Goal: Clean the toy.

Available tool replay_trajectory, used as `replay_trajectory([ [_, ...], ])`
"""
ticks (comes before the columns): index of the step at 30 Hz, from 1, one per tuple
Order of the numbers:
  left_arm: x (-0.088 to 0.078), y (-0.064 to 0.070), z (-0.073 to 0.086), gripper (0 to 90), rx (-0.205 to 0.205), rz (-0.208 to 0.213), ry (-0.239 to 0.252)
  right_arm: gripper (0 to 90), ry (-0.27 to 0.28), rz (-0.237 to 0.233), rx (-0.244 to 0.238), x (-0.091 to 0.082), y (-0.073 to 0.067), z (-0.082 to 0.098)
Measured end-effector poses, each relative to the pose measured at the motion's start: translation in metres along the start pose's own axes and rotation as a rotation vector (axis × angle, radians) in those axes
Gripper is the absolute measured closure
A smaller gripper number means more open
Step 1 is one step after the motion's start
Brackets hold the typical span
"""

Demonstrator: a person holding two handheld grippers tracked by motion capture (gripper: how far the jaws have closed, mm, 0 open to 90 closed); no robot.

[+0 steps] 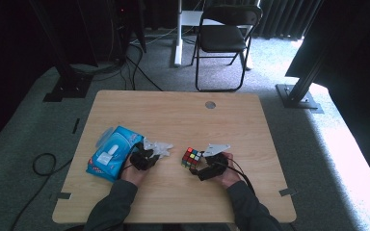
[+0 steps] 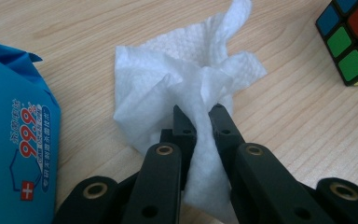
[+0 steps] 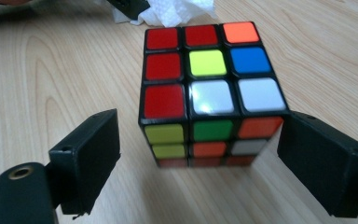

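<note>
While left hand-held gripper pinches crumpled white tissue, right hand-held gripper, released, straddles multicoloured plastic puzzle cube directly ahead.

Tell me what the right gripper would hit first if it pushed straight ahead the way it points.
The cube. The right gripper is open with the cube just ahead of its jaws, on the table. Going on, the cube would likely slide between them; depth is hard to judge.

Light wooden table, rounded corners, round grommet hole near far edge. On it: blue wet-wipe pack at left, crumpled white tissue just beside, colour cube right of tissue.
</note>
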State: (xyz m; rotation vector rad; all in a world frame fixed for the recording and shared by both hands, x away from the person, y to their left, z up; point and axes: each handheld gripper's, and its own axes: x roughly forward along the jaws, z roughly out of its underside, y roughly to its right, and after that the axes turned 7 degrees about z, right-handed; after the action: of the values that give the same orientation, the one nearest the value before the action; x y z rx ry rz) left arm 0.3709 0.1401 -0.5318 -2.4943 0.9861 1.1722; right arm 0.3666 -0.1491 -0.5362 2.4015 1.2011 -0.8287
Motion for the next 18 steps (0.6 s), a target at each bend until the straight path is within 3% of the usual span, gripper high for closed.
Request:
replay_trajectory([
  [5,0.000,0.000,0.001,84.0,-0.005,0.003,0.006,14.6,-0.005,0.006,-0.001,0.006,-0.001,-0.001],
  [9,0.000,0.000,0.001,84.6,-0.003,0.002,0.010,23.5,-0.008,0.045,0.004,0.012,0.001,0.001],
  [18,0.000,0.002,0.001,85.4,0.007,0.005,0.012,33.8,0.000,0.047,0.002,0.011,0.001,0.002],
])
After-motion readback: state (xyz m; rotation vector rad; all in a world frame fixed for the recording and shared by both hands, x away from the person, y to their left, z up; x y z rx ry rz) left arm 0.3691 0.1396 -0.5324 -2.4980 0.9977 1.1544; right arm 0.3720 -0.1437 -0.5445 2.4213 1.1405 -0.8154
